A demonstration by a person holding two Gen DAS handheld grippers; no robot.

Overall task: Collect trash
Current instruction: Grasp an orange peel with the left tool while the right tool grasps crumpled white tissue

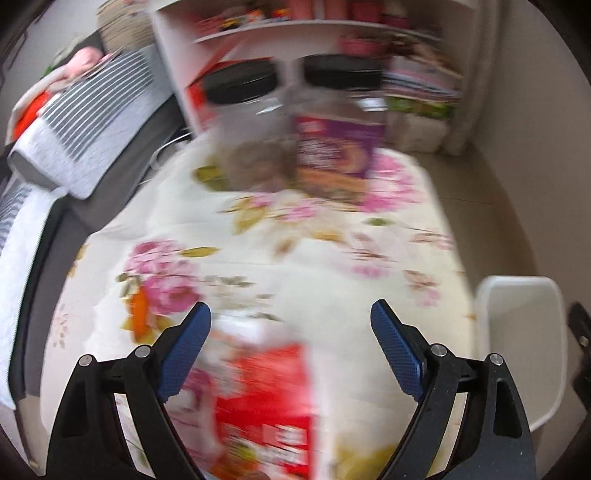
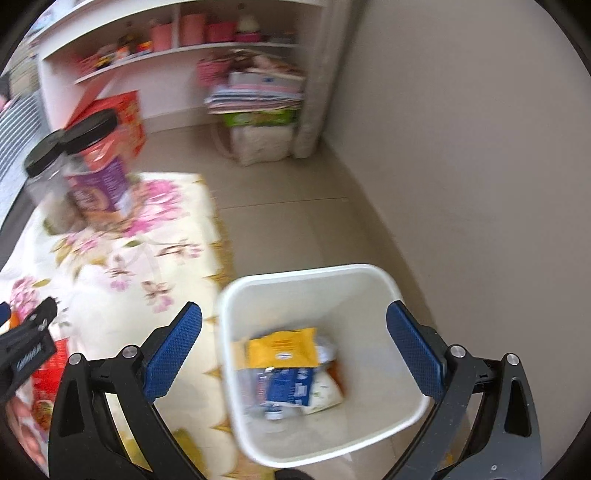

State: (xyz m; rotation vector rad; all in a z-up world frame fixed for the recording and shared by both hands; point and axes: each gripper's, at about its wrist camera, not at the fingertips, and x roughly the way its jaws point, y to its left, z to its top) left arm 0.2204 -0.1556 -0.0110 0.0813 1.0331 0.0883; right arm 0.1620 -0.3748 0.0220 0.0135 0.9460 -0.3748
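Floral tablecloth beside white bin on tiled floor.

Motion blur smears the red packet under the left claw, so its print cannot be read, and the picture's bottom edge cuts it off. The purple label on the black-lidded jar is likewise unreadable. The white bin is cut short by the lens rim in the left view. In the right view the wrappers in the bin blur together. Only a tip of the left claw enters at the left edge. The shelf items are too smeared to identify.
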